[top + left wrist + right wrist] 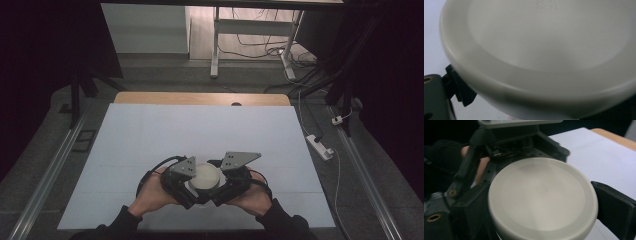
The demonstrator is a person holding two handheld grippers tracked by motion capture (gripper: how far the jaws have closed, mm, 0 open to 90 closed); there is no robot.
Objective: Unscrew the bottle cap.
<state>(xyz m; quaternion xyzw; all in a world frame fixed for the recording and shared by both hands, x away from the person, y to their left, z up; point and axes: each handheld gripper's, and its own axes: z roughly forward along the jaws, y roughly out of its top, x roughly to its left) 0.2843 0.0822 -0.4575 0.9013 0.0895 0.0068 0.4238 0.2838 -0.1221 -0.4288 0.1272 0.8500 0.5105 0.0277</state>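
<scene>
Lid (544, 50) sits closest to the left lens, round, off-white plastic, on a container held between both tools over the near-centre of the desk (150, 130). Right hand-held gripper (541, 202) is clamped on the lid rim, one black jaw each side, so it looks like the turning or pulling hand. Left hand-held gripper (182, 182) comes in from the opposite side, lower, apparently bracing the body under the lid; one jaw shows at the rim edge, but I can't tell whether it's actually closed on anything. Two opposed grips make sense: one fixes, one works the lid. Lid is on, seated flat. Hands (150, 192) are low and near the desk's front edge. White sheet covers the desk, wood edge at the back.
</scene>
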